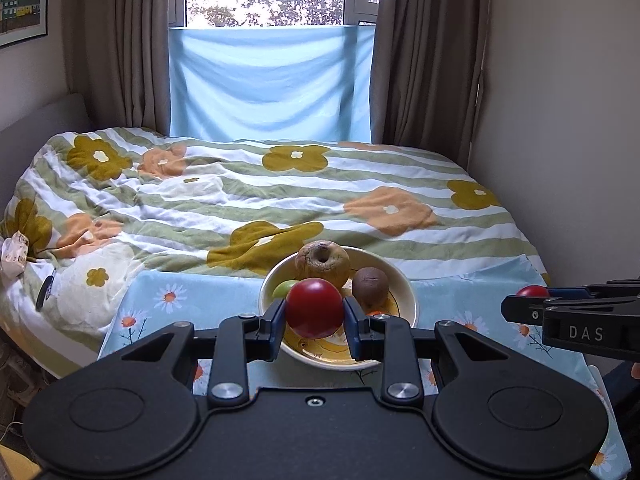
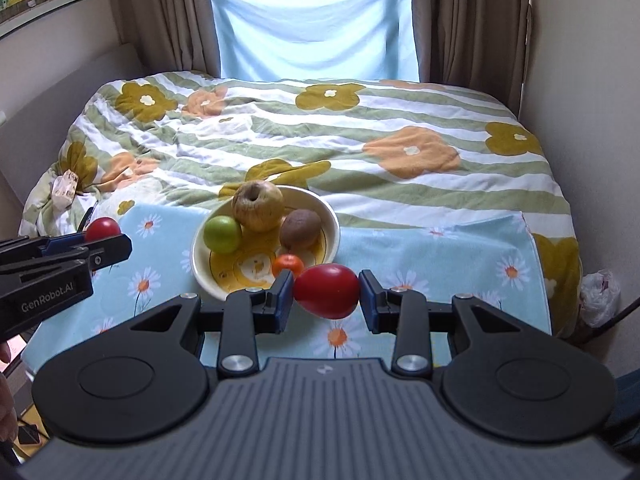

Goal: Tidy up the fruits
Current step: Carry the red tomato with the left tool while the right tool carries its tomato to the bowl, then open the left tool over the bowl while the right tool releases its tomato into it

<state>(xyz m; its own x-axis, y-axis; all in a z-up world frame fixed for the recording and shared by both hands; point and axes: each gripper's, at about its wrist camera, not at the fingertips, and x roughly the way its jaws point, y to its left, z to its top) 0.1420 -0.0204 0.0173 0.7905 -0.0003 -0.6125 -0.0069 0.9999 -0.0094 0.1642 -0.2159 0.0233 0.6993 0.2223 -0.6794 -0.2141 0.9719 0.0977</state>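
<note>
A cream bowl (image 2: 332,216) with a yellow inside stands on a blue daisy cloth (image 2: 440,264). It holds a wrinkled yellow apple (image 2: 258,206), a green fruit (image 2: 222,234), a brown kiwi (image 2: 300,229) and a small orange fruit (image 2: 288,265). My left gripper (image 1: 315,316) is shut on a round red fruit (image 1: 315,308), held over the bowl's (image 1: 408,292) near rim. My right gripper (image 2: 326,296) is shut on a red pear-shaped fruit (image 2: 327,290), just right of the bowl's front. It also shows in the left wrist view (image 1: 532,292).
The cloth lies on a bed with a flowered, striped quilt (image 2: 320,132). Walls stand close on both sides; curtains and a window are behind. A white plastic bag (image 2: 600,292) lies beside the bed's right edge.
</note>
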